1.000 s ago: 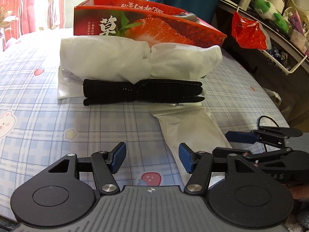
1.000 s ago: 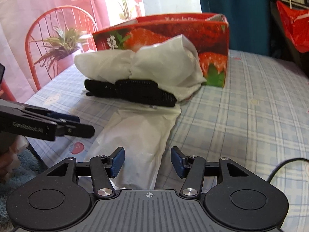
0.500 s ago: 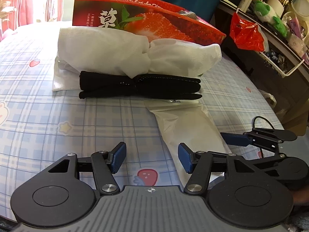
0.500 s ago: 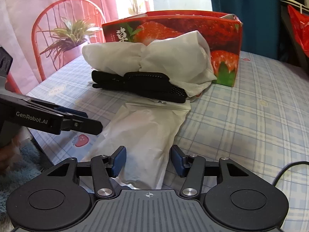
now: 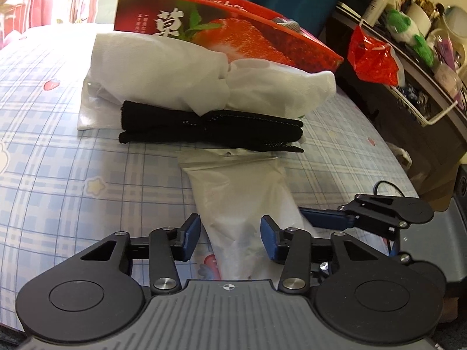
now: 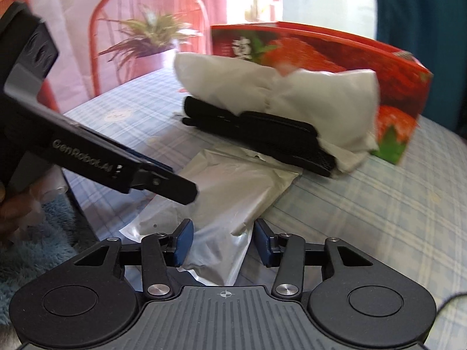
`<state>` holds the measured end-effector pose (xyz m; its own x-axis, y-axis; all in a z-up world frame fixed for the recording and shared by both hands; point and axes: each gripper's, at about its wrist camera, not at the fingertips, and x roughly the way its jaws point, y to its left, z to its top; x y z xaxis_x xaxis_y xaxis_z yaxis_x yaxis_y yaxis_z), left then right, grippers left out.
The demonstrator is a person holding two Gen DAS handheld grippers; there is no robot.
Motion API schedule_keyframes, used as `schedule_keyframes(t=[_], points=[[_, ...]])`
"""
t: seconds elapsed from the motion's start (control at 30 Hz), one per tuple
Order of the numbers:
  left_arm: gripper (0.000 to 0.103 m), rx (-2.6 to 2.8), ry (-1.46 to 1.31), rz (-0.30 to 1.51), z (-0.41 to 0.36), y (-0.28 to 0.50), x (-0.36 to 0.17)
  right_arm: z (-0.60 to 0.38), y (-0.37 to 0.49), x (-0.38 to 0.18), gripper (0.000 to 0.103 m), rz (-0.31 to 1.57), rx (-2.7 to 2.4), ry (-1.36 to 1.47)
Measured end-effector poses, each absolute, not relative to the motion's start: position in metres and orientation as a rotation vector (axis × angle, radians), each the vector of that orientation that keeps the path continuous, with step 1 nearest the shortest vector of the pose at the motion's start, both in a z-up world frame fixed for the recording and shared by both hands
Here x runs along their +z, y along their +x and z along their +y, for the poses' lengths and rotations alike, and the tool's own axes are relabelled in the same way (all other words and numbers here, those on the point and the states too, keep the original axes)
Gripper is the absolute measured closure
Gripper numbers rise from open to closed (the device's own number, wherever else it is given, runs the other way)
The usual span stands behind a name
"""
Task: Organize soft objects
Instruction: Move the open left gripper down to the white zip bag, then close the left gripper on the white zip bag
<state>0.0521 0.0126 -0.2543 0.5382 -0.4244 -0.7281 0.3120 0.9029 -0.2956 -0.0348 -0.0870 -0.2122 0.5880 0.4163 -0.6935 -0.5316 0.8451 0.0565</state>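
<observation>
A clear plastic bag (image 5: pixel 242 198) lies flat on the checked tablecloth, its near end between the open jaws of my left gripper (image 5: pixel 230 240). It also shows in the right wrist view (image 6: pixel 230 201), its near end between the open jaws of my right gripper (image 6: pixel 223 246). Beyond the bag lies a pair of black gloves (image 5: pixel 210 129) (image 6: pixel 256 134). Behind them sits a bundle of white cloth (image 5: pixel 204 83) (image 6: pixel 280 93), against a red strawberry box (image 5: pixel 233 35) (image 6: pixel 335 58). Both grippers are empty.
The other gripper shows in each view: the right one at the right (image 5: pixel 379 215), the left one at the left (image 6: pixel 96 160). A red chair (image 6: pixel 151 26) and a plant stand behind the table. A shelf with a red bag (image 5: pixel 373 58) is at the right.
Both grippers have moved forward and closer together over the near end of the plastic bag. Both stay open. The objects have not moved.
</observation>
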Motion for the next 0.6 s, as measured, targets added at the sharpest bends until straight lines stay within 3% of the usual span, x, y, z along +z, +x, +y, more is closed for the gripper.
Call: schedule_keyframes(t=[0.47, 0.53, 0.6], points=[[0.057, -0.370, -0.103, 0.866, 0.013, 0.061, -0.252, -0.084, -0.038, -0.212, 0.066, 0.745, 0.602, -0.131], [0.044, -0.400, -0.129, 0.870, 0.010, 0.066, -0.252, -0.083, -0.039, -0.213, 0.066, 0.742, 0.599, -0.132], [0.043, -0.414, -0.132, 0.867, 0.008, 0.066, -0.253, -0.083, -0.039, -0.212, 0.066, 0.740, 0.597, -0.133]])
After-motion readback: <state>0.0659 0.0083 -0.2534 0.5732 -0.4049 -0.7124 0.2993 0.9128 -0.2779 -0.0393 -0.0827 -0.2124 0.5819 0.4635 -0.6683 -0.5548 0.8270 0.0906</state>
